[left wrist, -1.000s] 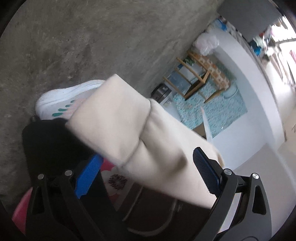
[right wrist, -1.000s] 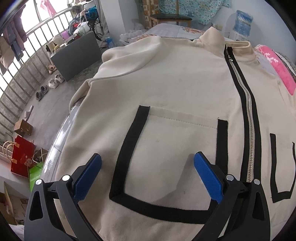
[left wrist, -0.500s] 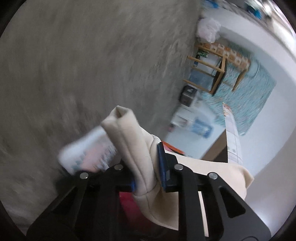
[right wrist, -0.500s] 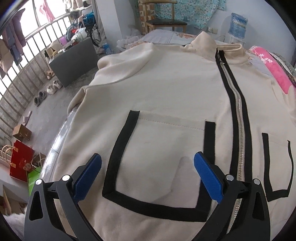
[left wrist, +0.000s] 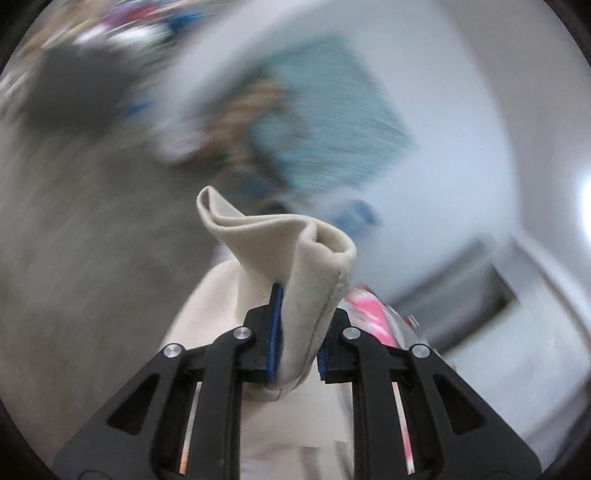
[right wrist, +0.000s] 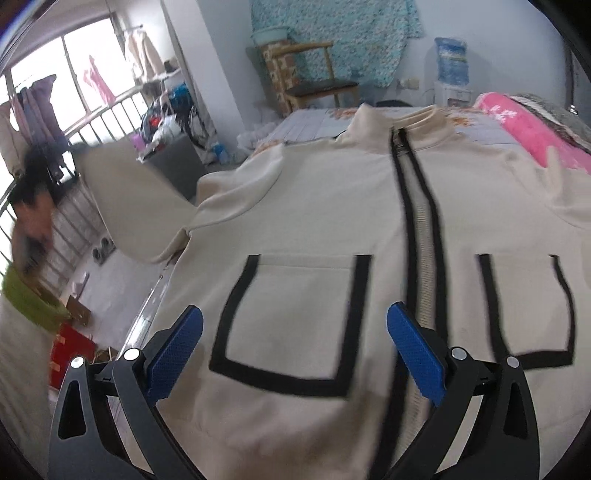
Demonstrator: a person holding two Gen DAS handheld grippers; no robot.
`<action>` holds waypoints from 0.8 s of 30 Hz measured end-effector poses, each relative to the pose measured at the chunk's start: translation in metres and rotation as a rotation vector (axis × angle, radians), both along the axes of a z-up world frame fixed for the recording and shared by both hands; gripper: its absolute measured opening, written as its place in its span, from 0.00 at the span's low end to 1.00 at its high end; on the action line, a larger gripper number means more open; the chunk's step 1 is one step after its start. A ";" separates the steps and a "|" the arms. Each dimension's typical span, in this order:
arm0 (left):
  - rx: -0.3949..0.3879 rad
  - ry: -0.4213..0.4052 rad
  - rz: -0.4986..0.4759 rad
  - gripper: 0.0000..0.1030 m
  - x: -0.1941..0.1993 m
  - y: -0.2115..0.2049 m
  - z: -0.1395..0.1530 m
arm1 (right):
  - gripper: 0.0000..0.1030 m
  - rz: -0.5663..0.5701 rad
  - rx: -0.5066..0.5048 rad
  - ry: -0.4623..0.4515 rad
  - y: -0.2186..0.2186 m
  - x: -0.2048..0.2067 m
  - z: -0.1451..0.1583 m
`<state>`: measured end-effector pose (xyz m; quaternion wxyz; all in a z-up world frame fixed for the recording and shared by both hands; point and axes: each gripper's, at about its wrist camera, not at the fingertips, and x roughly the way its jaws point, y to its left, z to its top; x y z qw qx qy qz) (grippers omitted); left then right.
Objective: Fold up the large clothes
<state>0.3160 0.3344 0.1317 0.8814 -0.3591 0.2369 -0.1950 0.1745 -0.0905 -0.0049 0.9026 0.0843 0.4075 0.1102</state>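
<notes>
The cream jacket lies front-up across the bed, zip closed down its middle, collar toward the far end and a black-edged pocket on each side of the zip. Its sleeve cuff is lifted clear of the bed, pinched upright in the left tongs, whose blue pads are clamped on the folded cloth. In the right wrist view that sleeve hangs in the air off the jacket's left edge, out over the floor. The right tongs hover above the near pocket, angled downward, pads wide apart with nothing in them. A pink blanket lies along the bed's right side, touching the jacket's other sleeve. Beyond the bed stand a wooden chair and what seems to be a water dispenser, against a wall hung with a patterned teal cloth. The left view is too smeared to read more.
</notes>
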 end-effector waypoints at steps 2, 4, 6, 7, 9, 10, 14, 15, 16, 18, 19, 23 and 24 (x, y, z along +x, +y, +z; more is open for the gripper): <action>0.084 -0.066 -0.121 0.15 0.000 -0.069 0.044 | 0.95 -0.019 0.018 -0.021 -0.016 -0.015 0.007; 0.169 -0.094 -0.238 0.16 -0.002 -0.139 0.069 | 0.95 -0.044 0.029 -0.042 -0.031 -0.028 0.013; 0.249 -0.101 -0.340 0.16 -0.004 -0.206 0.075 | 0.95 -0.072 0.041 -0.055 -0.049 -0.041 0.017; 0.304 -0.091 -0.381 0.16 -0.005 -0.241 0.071 | 0.95 -0.092 0.049 -0.059 -0.060 -0.049 0.018; 0.369 -0.047 -0.434 0.31 -0.006 -0.289 0.049 | 0.95 -0.123 0.058 -0.055 -0.076 -0.059 0.018; 0.402 -0.008 -0.458 0.39 -0.004 -0.310 0.033 | 0.95 -0.140 0.061 -0.050 -0.086 -0.065 0.017; 0.485 0.132 -0.522 0.58 -0.012 -0.345 -0.025 | 0.95 -0.206 0.058 -0.037 -0.119 -0.081 0.014; 0.484 0.146 -0.524 0.58 -0.017 -0.342 -0.035 | 0.95 -0.220 0.062 -0.035 -0.127 -0.083 0.013; 0.472 0.156 -0.522 0.58 -0.027 -0.338 -0.040 | 0.95 -0.235 0.069 -0.033 -0.136 -0.086 0.014; 0.440 0.149 -0.503 0.61 -0.048 -0.321 -0.053 | 0.95 -0.256 0.099 -0.034 -0.155 -0.089 0.016; 0.433 0.138 -0.479 0.61 -0.056 -0.311 -0.051 | 0.95 -0.261 0.118 -0.035 -0.163 -0.091 0.018; 0.473 0.135 -0.342 0.61 -0.082 -0.277 -0.061 | 0.93 -0.251 0.260 -0.026 -0.197 -0.083 0.032; 0.491 0.145 -0.315 0.61 -0.087 -0.271 -0.063 | 0.92 -0.231 0.304 -0.006 -0.202 -0.077 0.034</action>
